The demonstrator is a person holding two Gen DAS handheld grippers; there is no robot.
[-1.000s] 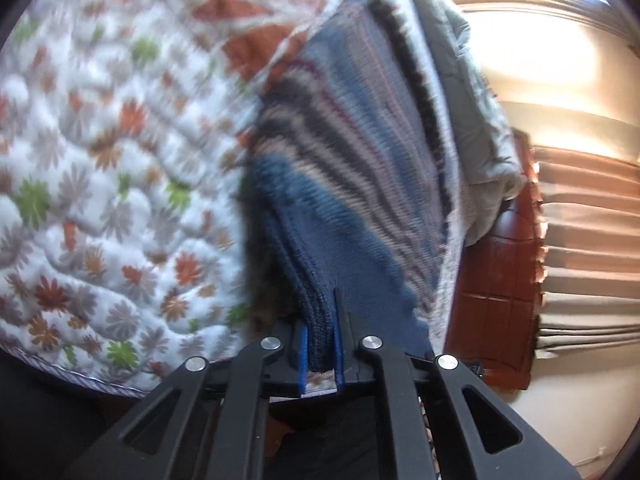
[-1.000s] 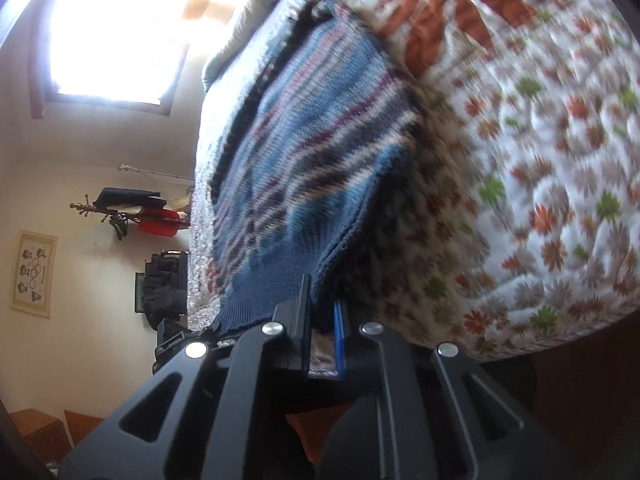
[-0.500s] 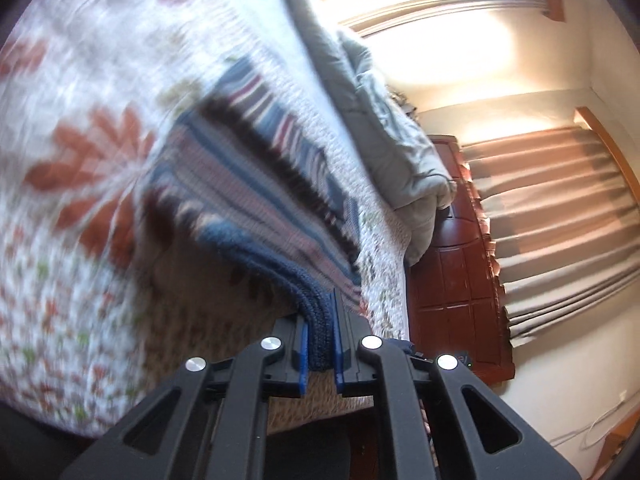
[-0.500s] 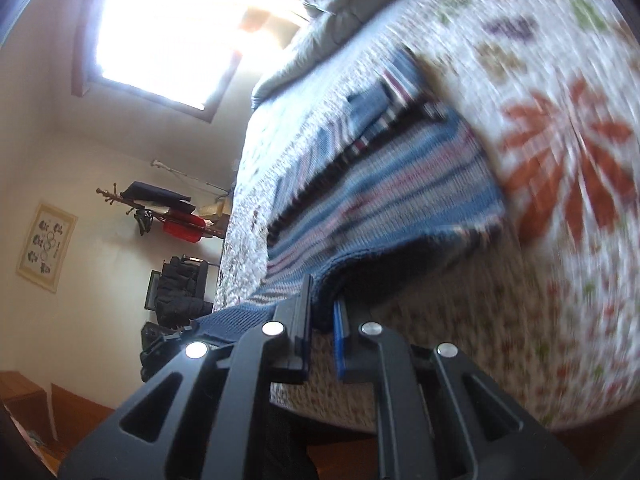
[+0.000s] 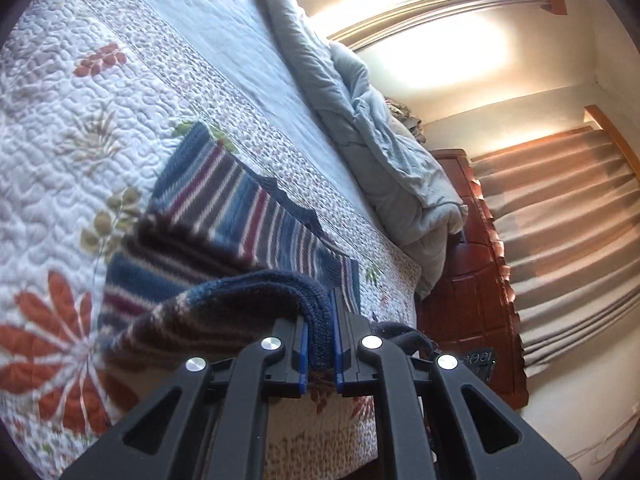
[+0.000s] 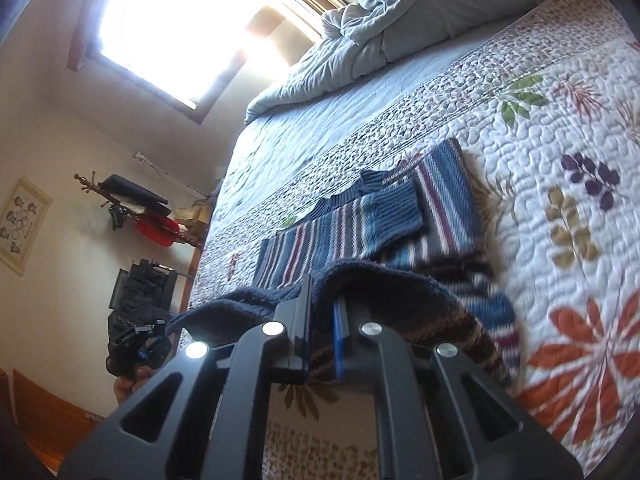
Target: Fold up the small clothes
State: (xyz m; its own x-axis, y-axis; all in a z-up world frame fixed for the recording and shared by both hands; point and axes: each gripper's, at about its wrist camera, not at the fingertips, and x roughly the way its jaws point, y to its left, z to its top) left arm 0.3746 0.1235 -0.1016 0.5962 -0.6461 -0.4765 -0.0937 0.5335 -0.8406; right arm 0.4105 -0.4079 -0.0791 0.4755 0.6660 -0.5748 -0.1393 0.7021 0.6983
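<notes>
A small blue knitted sweater [image 5: 224,224] with maroon and white stripes lies on the floral quilt [image 5: 60,128]. Its far part rests flat, with a sleeve folded across it [image 6: 384,216]. My left gripper [image 5: 320,336] is shut on the sweater's dark blue hem and holds it above the quilt. My right gripper [image 6: 322,320] is shut on the same hem [image 6: 360,276] at the other corner. The near half of the sweater arches up from the quilt to both grippers. The left gripper [image 6: 140,348] also shows in the right wrist view, at lower left.
A crumpled grey duvet [image 5: 384,148] lies along the far side of the bed [image 6: 360,12]. A red-brown wooden headboard [image 5: 476,264] and curtains [image 5: 568,232] stand beyond the left gripper. A coat rack [image 6: 136,212] and a bright window [image 6: 192,20] are beyond the right gripper.
Both grippers have lifted the near hem up and carried it forward over the sweater, tilting level. The sweater's far part now lies flat ahead instead of hanging stretched.
</notes>
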